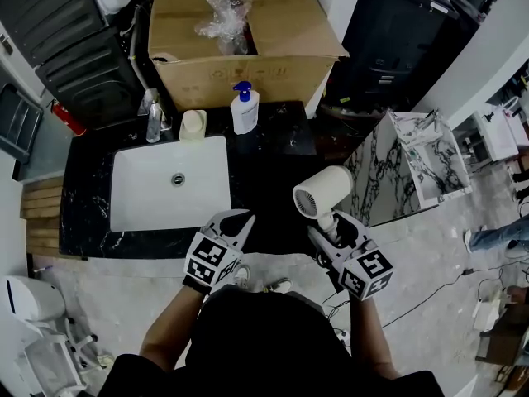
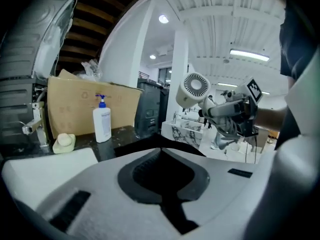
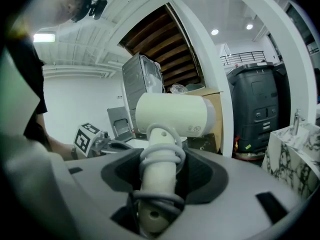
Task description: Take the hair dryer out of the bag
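Note:
My right gripper (image 1: 328,227) is shut on the handle of a cream hair dryer (image 1: 324,192), held up over the counter's front right corner. In the right gripper view the dryer (image 3: 172,115) stands upright between the jaws (image 3: 160,159), its grey cord wound round the handle. My left gripper (image 1: 245,217) hovers to the dryer's left, near the counter's front edge, shut with nothing in it (image 2: 161,151). A flat black shape (image 2: 150,143) lies on the counter just past its tips; I cannot tell whether it is the bag.
A white sink (image 1: 169,193) is set in the black counter (image 1: 87,197), with a tap (image 1: 153,118), a soap dish (image 1: 193,124) and a pump bottle (image 1: 245,108) behind it. A cardboard box (image 1: 240,23) stands at the back. A marble block (image 1: 413,164) is at the right.

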Motion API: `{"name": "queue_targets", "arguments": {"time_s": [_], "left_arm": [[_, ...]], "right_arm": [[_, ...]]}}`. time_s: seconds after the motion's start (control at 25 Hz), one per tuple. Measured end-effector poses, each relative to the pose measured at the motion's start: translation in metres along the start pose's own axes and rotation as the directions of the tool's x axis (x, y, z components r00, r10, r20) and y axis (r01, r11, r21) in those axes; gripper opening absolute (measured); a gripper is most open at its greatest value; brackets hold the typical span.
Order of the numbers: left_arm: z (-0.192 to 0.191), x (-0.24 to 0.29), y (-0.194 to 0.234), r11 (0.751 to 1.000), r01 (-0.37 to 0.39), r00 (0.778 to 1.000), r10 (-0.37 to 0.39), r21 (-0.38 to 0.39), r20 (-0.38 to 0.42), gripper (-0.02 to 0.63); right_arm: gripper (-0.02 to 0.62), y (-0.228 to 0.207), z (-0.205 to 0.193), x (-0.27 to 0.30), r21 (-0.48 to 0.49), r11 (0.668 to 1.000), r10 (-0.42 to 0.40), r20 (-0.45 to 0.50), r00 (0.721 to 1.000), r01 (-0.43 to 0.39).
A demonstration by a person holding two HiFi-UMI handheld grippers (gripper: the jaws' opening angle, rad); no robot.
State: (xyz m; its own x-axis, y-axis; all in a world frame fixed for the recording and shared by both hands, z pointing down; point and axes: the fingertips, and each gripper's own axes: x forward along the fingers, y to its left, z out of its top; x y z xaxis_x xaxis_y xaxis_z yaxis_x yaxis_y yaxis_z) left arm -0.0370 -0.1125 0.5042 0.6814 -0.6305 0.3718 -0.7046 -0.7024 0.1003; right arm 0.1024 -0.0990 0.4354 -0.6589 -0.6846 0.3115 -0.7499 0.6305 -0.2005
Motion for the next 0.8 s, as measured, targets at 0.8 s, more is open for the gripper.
{"name": "queue_targets", "arguments": {"time_s": [0.8], "left_arm": [[0.153, -0.097, 0.051, 0.949, -0.31, 0.864, 0.252, 0.065, 0.436, 0.02]], "right_arm": [[0.25, -0.021, 0.025, -0.008, 0.06, 0.995, -0.086, 0.079, 0.993, 0.082]]}}
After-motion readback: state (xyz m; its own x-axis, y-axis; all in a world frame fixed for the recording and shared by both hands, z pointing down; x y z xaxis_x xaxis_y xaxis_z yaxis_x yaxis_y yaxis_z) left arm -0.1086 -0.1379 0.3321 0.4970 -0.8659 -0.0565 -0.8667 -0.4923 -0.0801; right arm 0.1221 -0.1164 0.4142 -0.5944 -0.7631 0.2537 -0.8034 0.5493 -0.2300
